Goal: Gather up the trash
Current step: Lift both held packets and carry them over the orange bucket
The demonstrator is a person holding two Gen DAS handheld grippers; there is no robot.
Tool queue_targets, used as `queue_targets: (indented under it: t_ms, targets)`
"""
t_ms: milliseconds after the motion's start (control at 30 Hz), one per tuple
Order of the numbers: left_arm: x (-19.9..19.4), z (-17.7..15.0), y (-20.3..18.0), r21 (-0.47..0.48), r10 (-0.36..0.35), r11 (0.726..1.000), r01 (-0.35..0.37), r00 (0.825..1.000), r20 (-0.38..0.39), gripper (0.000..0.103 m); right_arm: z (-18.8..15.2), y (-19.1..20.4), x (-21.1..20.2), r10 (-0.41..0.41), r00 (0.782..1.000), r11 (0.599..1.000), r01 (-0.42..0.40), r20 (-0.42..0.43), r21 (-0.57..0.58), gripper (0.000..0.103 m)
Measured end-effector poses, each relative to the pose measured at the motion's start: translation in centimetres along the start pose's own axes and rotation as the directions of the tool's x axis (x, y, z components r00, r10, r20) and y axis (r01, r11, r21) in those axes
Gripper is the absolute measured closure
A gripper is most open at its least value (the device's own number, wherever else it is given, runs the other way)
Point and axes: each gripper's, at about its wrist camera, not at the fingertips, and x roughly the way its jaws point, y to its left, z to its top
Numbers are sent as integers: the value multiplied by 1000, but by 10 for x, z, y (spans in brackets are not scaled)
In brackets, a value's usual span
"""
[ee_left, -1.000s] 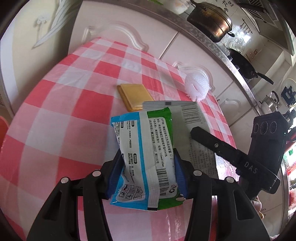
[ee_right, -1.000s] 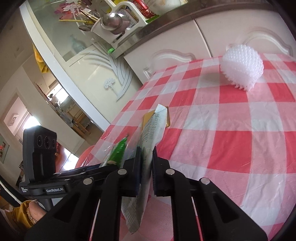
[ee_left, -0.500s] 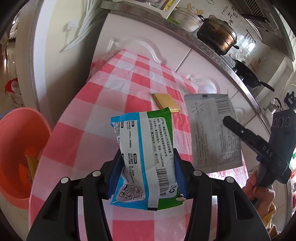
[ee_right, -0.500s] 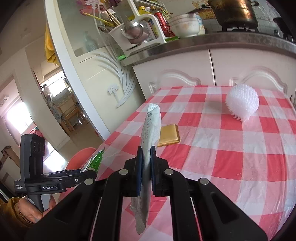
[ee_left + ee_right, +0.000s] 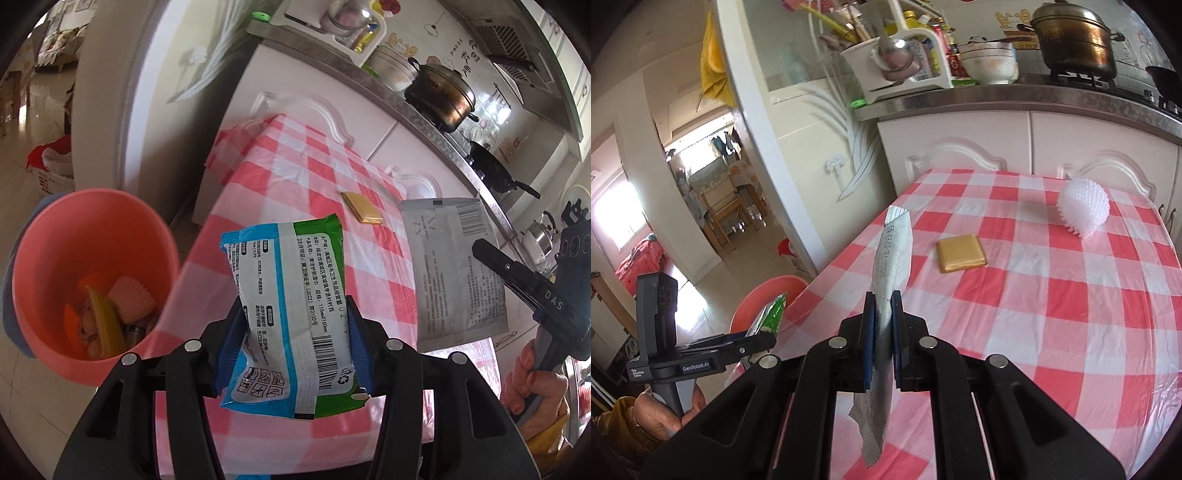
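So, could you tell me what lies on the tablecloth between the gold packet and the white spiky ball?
Nothing: between the gold packet and the white spiky ball only bare checked tablecloth shows, in the right wrist view.

black fingers (image 5: pixel 240 332), blue pads, silver screws, mustard sleeve (image 5: pixel 613 421)

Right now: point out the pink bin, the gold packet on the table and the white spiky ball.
pink bin (image 5: pixel 55 236): left wrist view, inner wall under the rim.
gold packet (image 5: pixel 961 253): right wrist view, middle of its top face.
white spiky ball (image 5: pixel 1083 207): right wrist view, centre of its studded surface.
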Motion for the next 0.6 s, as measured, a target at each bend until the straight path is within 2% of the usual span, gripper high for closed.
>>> queue_targets:
  t_ms: [300, 467, 600]
  targets:
    - [-37, -12, 64, -103, 80, 992, -75, 996, 42, 50, -4, 67, 19, 87, 992, 991, -95, -86, -89, 94]
    - [-50, -16, 93, -167, 138, 978, -127, 989, 56, 50, 7, 104, 42, 159, 979, 973, -177, -131, -148, 94]
    - [-60, -14, 111, -206, 200, 962, -180, 977, 80, 50, 18, 138, 67, 216, 962, 946, -249, -170, -207, 94]
